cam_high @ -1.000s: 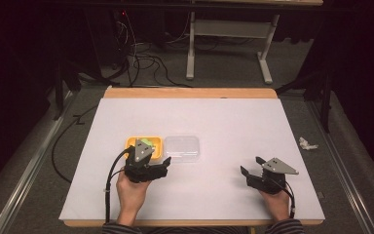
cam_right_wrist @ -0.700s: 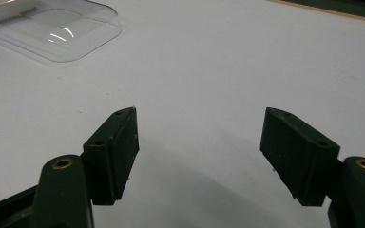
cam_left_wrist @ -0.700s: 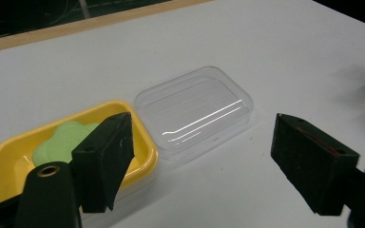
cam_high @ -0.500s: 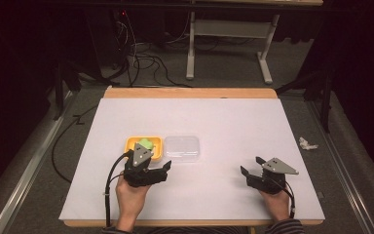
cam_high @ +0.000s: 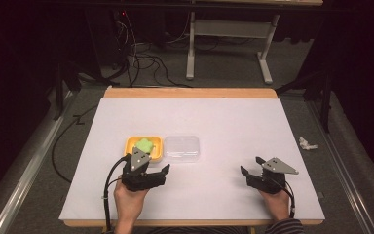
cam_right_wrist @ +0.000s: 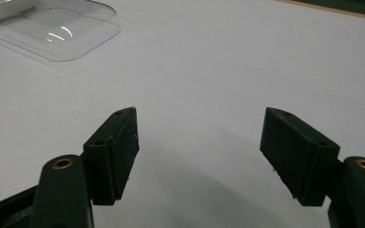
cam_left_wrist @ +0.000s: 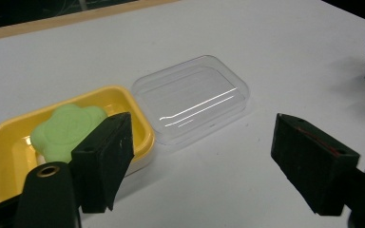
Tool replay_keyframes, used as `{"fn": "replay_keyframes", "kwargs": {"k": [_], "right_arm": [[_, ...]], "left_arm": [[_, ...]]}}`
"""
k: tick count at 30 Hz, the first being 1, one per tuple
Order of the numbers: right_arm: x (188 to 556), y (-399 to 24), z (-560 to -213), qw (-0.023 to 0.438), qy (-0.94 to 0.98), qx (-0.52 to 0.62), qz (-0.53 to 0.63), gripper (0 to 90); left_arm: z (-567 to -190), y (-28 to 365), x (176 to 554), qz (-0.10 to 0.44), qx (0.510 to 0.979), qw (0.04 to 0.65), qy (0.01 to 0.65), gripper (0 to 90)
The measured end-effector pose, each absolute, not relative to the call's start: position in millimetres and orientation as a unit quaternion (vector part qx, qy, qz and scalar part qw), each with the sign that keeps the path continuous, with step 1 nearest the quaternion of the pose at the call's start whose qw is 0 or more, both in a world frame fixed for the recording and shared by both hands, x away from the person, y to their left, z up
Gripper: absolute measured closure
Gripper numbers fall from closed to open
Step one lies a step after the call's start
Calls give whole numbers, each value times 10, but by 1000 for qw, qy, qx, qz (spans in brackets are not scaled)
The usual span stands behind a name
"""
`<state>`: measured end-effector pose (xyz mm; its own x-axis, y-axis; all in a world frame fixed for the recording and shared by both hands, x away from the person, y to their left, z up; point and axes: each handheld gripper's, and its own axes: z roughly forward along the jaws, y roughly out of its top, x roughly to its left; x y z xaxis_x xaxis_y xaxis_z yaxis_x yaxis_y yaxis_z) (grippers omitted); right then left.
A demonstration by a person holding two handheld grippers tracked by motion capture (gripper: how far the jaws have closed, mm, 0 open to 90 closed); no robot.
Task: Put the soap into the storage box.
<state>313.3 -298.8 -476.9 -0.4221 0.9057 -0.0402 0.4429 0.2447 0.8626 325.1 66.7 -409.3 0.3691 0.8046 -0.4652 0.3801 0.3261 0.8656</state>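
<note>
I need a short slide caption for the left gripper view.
Open left gripper facing a yellow tray with green soap beside a clear lid.

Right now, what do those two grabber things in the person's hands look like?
Both are black. The left gripper and the right gripper each have two chunky black jaws, a brass-coloured ring near the base of each jaw, and a grey three-cornered plate on top. A black cable trails from each. A striped sleeve peeks out at the right wrist.
</note>
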Motion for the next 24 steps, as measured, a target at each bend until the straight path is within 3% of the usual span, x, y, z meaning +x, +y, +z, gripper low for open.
{"fn": "replay_keyframes", "kwargs": {"k": [24], "right_arm": [[3127,-2987,-4769,283,735,459,411,294]], "left_arm": [[-4329,688,3282,172,559,597,549,225]]}}
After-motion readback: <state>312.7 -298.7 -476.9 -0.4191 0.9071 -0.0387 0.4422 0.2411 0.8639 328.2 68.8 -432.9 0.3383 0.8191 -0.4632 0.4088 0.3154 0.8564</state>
